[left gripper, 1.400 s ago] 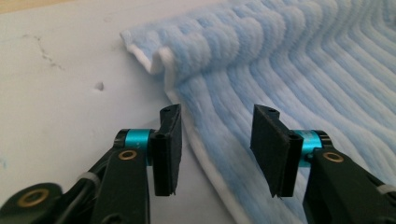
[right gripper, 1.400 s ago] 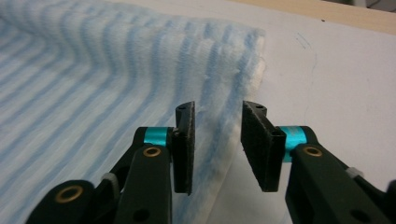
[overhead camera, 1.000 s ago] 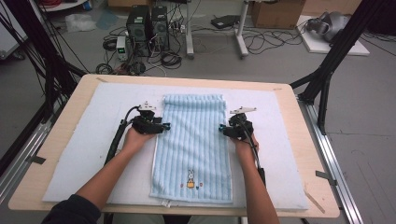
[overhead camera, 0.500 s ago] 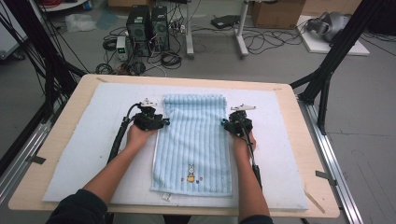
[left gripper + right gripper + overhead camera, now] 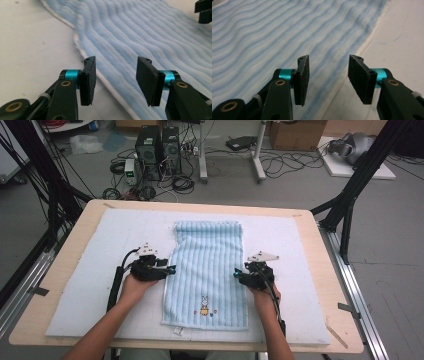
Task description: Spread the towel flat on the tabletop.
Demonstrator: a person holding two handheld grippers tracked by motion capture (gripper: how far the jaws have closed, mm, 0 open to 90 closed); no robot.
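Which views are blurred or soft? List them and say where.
Right gripper view: the towel is smeared by motion blur, its tongs sharp. Left gripper view: towel ribs soften toward the far edge, tongs crisp. High view: evenly lit, slightly soft overall, no glare.

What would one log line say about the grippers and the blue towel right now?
left gripper: open, at towel's left edge | right gripper: open, at right edge | blue towel: flat on white mat, not held

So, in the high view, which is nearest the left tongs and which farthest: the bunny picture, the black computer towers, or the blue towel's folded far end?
From the left tongs:
1. Bunny picture, stitched on the blue towel near its close end, to their right.
2. Folded far end, up the table.
3. Black computer towers, on the floor beyond the table.
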